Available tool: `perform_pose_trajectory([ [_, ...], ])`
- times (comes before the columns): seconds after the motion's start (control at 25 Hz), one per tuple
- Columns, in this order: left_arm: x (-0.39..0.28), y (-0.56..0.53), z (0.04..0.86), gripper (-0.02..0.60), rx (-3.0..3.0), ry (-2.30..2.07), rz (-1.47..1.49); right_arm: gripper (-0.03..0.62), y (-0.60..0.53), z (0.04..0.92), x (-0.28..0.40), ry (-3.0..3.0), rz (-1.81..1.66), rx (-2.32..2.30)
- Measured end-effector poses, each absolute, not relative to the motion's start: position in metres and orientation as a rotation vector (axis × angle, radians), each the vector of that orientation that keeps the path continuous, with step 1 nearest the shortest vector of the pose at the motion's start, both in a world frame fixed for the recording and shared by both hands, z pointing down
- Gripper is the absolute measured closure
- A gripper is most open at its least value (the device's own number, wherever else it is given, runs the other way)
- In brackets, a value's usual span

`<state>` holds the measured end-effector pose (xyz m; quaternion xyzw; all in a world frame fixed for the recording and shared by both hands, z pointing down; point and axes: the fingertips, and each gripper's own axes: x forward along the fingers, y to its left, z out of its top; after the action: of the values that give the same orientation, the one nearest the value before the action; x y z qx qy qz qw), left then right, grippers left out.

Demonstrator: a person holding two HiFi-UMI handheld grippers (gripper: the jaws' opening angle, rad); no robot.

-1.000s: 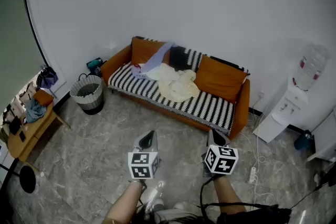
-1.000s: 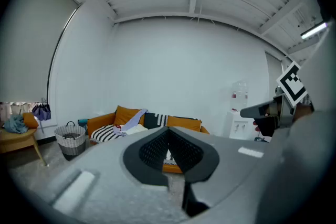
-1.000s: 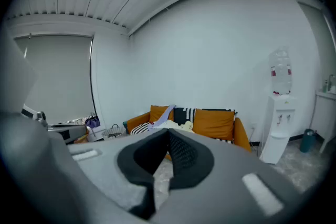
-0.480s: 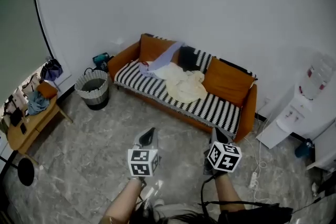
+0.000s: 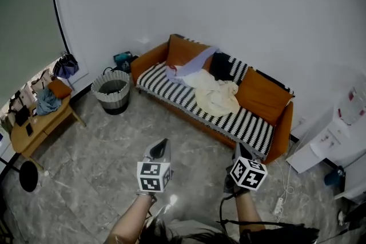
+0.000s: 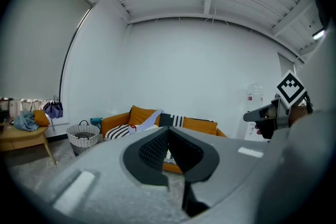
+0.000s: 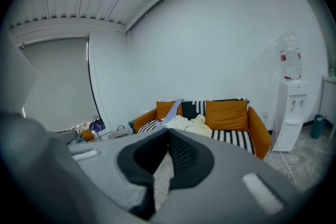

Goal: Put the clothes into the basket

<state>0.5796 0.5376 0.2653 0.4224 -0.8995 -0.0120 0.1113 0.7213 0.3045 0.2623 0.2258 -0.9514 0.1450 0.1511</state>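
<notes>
Cream and lilac clothes (image 5: 216, 94) lie heaped on the orange, striped sofa (image 5: 251, 123). A woven basket (image 5: 112, 90) stands on the floor just off the sofa's end, the left one in the head view. The left gripper (image 5: 162, 146) and right gripper (image 5: 240, 150) hover well short of the sofa, fingers clenched on nothing. The fabric looks light, limp and likely to trail, so pinching a thick bunched fold near the heap's middle seems best.

Place: lounge corner
Seating: orange sofa (image 5: 247, 123) against white wall (image 5: 229, 3)
Left of sofa: woven basket (image 5: 114, 101), cluttered wooden table (image 5: 43, 126)
Right of sofa: water dispenser (image 5: 329, 143)
</notes>
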Motion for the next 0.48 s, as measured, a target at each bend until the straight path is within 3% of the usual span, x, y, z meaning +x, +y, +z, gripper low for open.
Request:
perform_pose_trajectory([
  [0.48, 0.486, 0.522, 0.284, 0.572, 1.121, -2.68, -0.002, 0.591, 0.263, 0.286, 0.604, -2.717, 0.442, 0.552],
])
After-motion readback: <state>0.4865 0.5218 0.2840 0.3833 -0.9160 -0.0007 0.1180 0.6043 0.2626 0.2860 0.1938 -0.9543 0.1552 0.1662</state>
